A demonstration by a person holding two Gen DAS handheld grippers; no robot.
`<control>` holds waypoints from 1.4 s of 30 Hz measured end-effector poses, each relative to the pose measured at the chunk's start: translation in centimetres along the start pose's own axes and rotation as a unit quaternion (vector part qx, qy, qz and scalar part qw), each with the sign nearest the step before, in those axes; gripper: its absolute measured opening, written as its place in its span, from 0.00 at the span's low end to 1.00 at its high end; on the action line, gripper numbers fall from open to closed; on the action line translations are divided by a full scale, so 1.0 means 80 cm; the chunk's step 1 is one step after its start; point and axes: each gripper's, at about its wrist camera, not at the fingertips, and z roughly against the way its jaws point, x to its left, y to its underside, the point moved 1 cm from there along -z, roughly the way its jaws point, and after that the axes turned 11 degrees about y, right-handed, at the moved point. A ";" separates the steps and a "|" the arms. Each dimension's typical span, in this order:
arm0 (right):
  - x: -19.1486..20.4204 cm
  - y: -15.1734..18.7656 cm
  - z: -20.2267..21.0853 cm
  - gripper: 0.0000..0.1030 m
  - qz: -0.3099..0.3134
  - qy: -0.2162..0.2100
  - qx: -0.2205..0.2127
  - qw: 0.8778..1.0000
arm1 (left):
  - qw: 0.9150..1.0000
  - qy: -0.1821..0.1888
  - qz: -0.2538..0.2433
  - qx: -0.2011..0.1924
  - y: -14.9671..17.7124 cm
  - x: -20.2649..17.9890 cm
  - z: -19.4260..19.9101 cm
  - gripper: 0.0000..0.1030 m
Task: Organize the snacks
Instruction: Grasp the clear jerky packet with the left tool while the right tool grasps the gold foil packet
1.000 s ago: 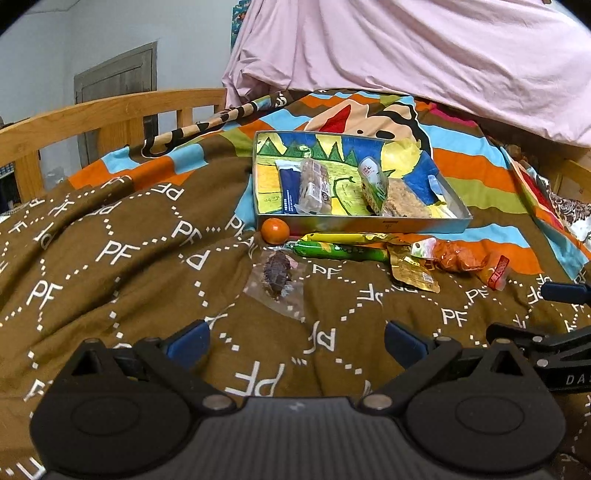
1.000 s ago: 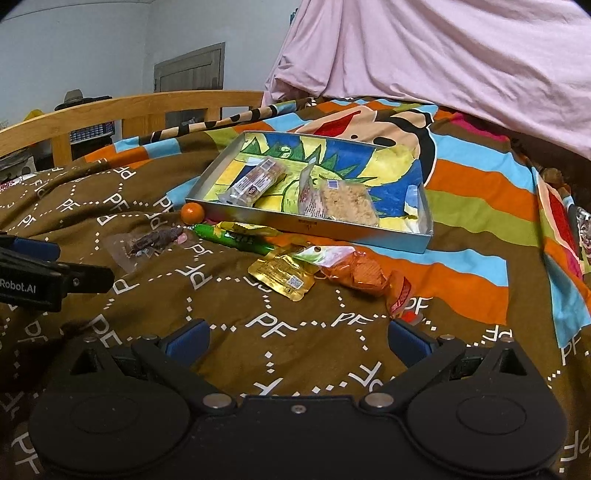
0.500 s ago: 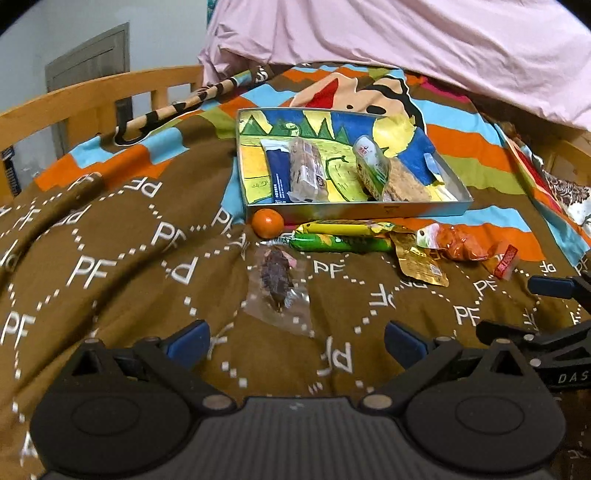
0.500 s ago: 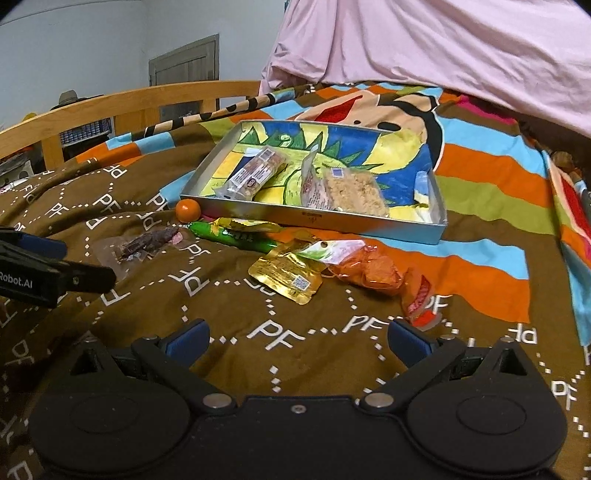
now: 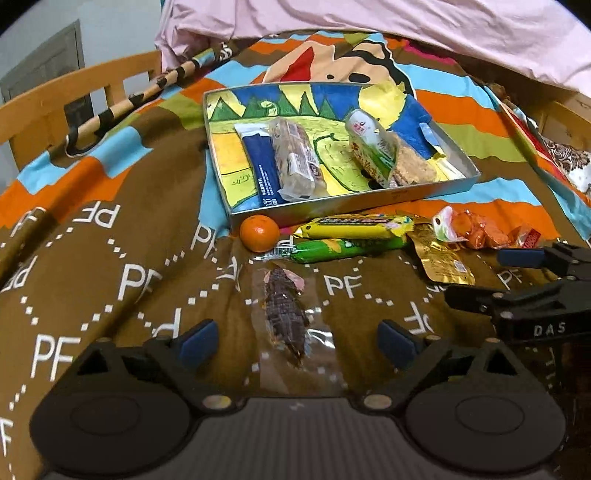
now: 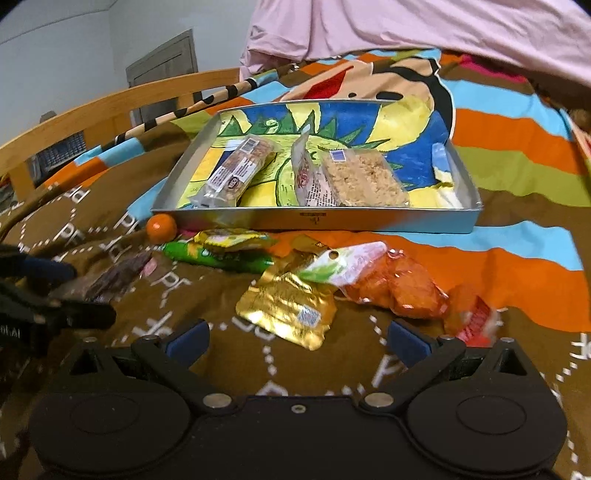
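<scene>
A shallow metal tray with a bright drawing inside holds several wrapped snacks. In front of it on the brown blanket lie a small orange, a yellow bar, a green bar, a gold pouch, an orange packet and a dark snack in clear wrap. My left gripper is closing, its jaws on either side of the dark snack without touching it. My right gripper stands open just short of the gold pouch.
A wooden bed rail runs along the left. Pink bedding is heaped behind the tray. Each gripper shows at the edge of the other's view: the right gripper's fingers, the left gripper's fingers.
Both grippers have moved forward toward the snacks. The dark snack now lies between the left jaws, which have narrowed a little. The gold pouch is closer to the right jaws.
</scene>
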 end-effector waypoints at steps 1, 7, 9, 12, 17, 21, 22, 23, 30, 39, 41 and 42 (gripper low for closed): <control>0.001 -0.003 -0.004 0.99 -0.004 -0.001 0.001 1.000 | 1.000 0.003 0.004 0.002 -0.002 0.004 -0.002 0.86; 0.011 -0.018 -0.032 0.99 -0.036 -0.002 0.017 0.999 | 0.999 0.000 0.029 0.017 -0.015 0.017 -0.019 0.70; 0.013 -0.020 -0.042 0.99 -0.051 0.002 0.027 0.998 | 0.999 -0.008 0.039 0.024 -0.017 0.019 -0.026 0.67; 0.016 -0.022 -0.051 0.93 -0.056 0.019 0.031 0.998 | 0.999 -0.020 0.043 0.026 -0.020 0.018 -0.032 0.59; 0.020 -0.017 -0.050 0.74 -0.046 0.034 0.027 0.998 | 0.999 -0.029 0.029 0.032 -0.018 0.010 -0.032 0.46; 0.020 -0.014 -0.046 0.67 -0.034 0.032 0.027 0.999 | 0.998 -0.036 0.023 0.034 -0.016 0.002 -0.028 0.46; 0.019 -0.013 -0.045 0.66 -0.034 0.030 0.027 0.999 | 0.998 -0.035 0.027 0.035 -0.016 0.001 -0.026 0.45; 0.018 -0.012 -0.042 0.63 -0.033 0.029 0.028 0.999 | 0.998 -0.034 0.031 0.035 -0.016 0.001 -0.023 0.45; 0.014 0.004 -0.006 0.57 -0.011 -0.001 0.038 0.999 | 0.997 -0.029 0.054 0.040 -0.002 -0.016 0.003 0.45; 0.012 0.003 0.011 0.75 -0.017 -0.027 0.040 0.999 | 0.997 -0.037 0.053 0.050 0.006 -0.025 0.009 0.49; 0.012 -0.001 0.004 0.77 -0.031 -0.021 0.045 0.998 | 0.997 -0.036 0.055 0.048 0.005 -0.022 0.006 0.51; 0.012 -0.003 -0.002 0.77 -0.036 -0.019 0.049 0.998 | 0.997 -0.038 0.057 0.047 0.005 -0.021 0.004 0.51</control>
